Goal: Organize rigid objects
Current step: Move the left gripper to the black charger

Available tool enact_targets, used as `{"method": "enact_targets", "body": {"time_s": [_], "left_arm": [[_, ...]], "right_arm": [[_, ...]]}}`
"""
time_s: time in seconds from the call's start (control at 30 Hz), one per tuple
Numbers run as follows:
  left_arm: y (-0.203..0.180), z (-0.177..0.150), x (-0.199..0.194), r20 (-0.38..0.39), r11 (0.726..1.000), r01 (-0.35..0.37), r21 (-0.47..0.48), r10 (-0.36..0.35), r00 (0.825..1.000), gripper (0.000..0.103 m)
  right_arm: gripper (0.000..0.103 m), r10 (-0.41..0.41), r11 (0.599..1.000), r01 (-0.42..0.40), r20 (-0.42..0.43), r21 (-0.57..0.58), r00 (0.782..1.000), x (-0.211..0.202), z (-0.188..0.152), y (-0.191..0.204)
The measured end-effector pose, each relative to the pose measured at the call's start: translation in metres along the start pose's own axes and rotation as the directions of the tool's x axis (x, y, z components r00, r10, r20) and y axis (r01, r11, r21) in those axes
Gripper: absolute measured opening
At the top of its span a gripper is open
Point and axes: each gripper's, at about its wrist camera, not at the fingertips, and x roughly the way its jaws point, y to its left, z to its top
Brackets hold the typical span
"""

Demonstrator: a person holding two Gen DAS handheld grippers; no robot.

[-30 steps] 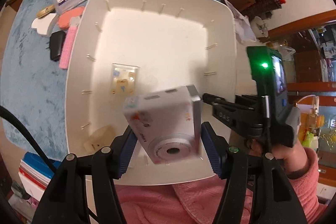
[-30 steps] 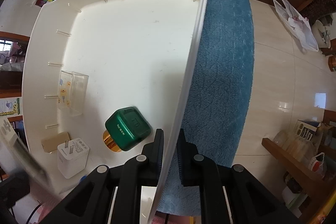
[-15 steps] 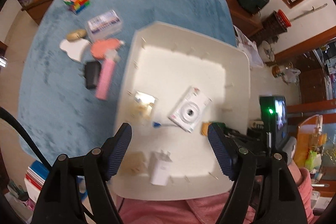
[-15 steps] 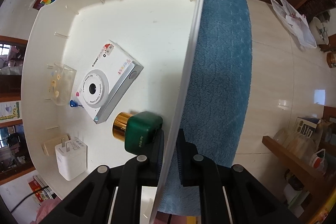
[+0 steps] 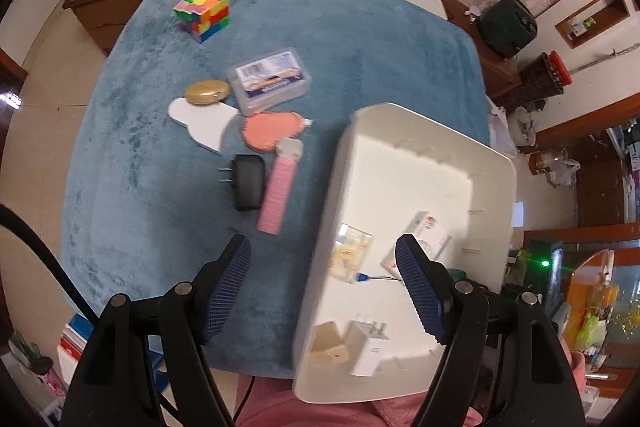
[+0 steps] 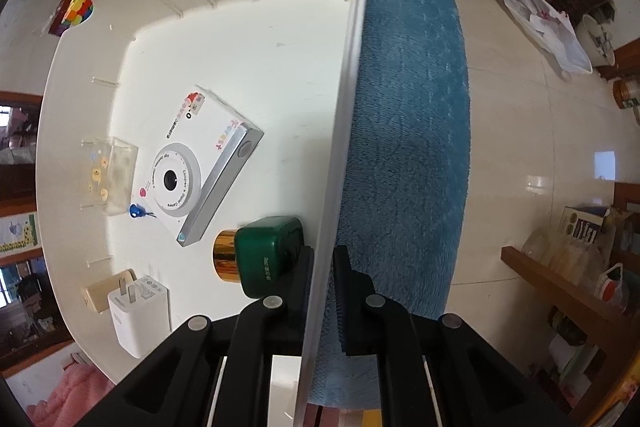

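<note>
A white bin (image 5: 424, 163) sits on the blue cloth. Inside it lie a white toy camera (image 6: 200, 163), a green block with a gold cap (image 6: 268, 255), a white charger (image 6: 140, 315) and a clear box (image 6: 112, 175). My right gripper (image 6: 324, 255) is shut on the bin's right wall (image 6: 348, 99), beside the green block. My left gripper (image 5: 322, 247) hangs open and empty above the bin's left wall. Left of the bin lie a pink bar (image 5: 276, 195), a black charger (image 5: 248, 181), a pink round piece (image 5: 272, 131) and a clear card box (image 5: 270, 81).
Farther out on the blue cloth (image 5: 132, 167) are a colour cube (image 5: 202, 11), a gold compact (image 5: 207, 91) and a white cloud-shaped piece (image 5: 204, 123). A pink sleeve (image 5: 280, 403) shows at the near edge. Wooden furniture stands beyond the table.
The left gripper let go of the camera, opened and pulled back to the left. The camera now lies flat in the bin. The green block slid against the right wall.
</note>
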Motion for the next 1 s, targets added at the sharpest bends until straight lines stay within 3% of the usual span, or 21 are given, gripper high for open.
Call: {"method": "enact_targets", "body": {"time_s": [0.4, 0.53, 1.0], "left_arm": [[0.034, 0.035, 0.05, -0.135, 0.998, 0.003, 0.068, 0.006, 0.991, 0.078], [0.042, 0.042, 0.076, -0.201, 0.998, 0.044, 0.046, -0.034, 0.979, 0.077], [0.07, 0.06, 0.138, -0.301, 1.0, 0.018, -0.002, -0.018, 0.953, 0.068]], "right_arm": [[0.009, -0.005, 1.0, 0.005, -0.001, 0.027, 1.0, 0.002, 0.003, -0.002], [0.009, -0.009, 0.999, 0.009, -0.006, 0.038, 1.0, 0.002, 0.004, -0.001], [0.009, -0.02, 0.996, 0.022, -0.018, 0.081, 1.0, 0.003, 0.008, 0.001]]}}
